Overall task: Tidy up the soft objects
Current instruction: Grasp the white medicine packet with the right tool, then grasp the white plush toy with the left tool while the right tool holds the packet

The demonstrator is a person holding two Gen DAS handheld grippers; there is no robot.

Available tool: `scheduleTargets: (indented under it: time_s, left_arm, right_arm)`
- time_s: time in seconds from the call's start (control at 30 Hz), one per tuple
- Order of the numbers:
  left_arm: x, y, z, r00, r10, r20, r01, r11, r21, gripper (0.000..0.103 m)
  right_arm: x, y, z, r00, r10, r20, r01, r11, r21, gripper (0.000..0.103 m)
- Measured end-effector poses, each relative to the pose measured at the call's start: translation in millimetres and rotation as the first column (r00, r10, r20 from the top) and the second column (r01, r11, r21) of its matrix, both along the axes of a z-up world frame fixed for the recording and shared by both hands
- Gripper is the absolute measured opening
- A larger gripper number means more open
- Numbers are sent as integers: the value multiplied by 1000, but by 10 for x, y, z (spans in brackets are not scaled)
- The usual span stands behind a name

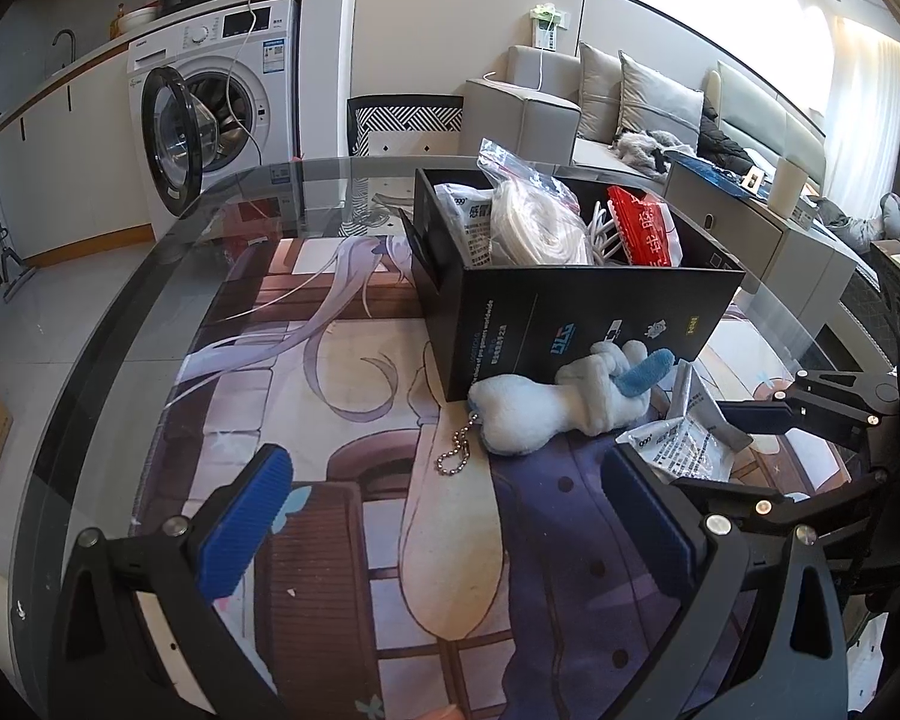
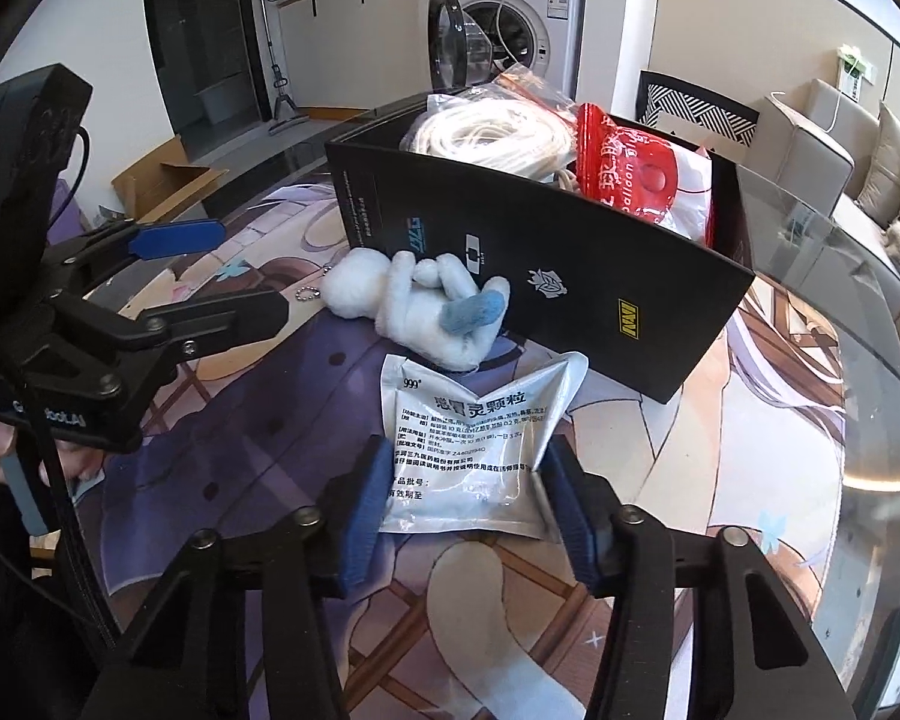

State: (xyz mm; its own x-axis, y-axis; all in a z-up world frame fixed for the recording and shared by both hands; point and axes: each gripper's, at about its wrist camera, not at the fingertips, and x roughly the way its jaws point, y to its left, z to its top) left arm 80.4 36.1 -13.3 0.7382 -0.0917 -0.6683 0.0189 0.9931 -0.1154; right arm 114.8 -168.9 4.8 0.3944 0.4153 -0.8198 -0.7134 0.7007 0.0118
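A: What is the right hand-held gripper doing?

B: Its two blue pads sit on both sides of a silver packet, touching its edges. It is squeezing the packet. The packet lies flat on the worktop.

A: Can you read the packet?

B: It says "999" in the corner, with big Chinese words under it. The small lines are too tiny to read.

A: And the left hand-held gripper?

B: It is wide open. Nothing is between its blue pads. It hangs over the picture mat that covers the worktop.

A: Where is the fluffy toy?

B: The white plush toy lies at 12 o'clock from the packet, just beside it. It leans on the front wall of the black box. It has a blue bit and a little bead chain.

A: What is in the box?

B: A clear bag of white cord, a red and white pack with "Balloon" on it, and another "999" packet.

A: Any writing on the box?

B: A yellow logo at its 4 o'clock corner, plus some white logos. One line ends in "worldwide".

A: What is far behind?

B: A white washing machine with its door open, at 11 o'clock in the left view.
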Motion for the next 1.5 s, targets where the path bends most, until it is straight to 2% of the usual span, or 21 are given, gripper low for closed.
scheduleTargets:
  time_s: [0.23, 0.5, 0.63, 1.0, 1.33, 1.5]
  left_arm:
    - [-3, 0, -9, 1000, -1, -2, 1, 1000, 4, 103]
    - [4, -11, -25, 1000, -3, -8, 3, 1000, 13, 103]
    - [31, -57, -39, 1000, -6, -28, 7, 999, 32, 103]
    - [190, -299, -65, 995, -32, -91, 32, 999, 0, 103]
    - [445, -527, -84, 990, -23, -142, 23, 1000, 3, 103]
    - [548, -512, -106, 987, 1, -163, -7, 999, -32, 103]
  right_arm:
    - [3, -119, 65, 1000, -7, -9, 7, 999, 35, 48]
    - [25, -297, 258, 999, -31, 20, 29, 997, 71, 48]
    - [36, -379, 338, 998, -47, 37, 44, 996, 80, 48]
    - [67, -605, 521, 993, -102, 66, 94, 990, 110, 48]
    - [127, -723, 511, 989, -131, 62, 124, 986, 107, 48]
    - [146, -744, 501, 989, -137, 59, 130, 986, 108, 48]
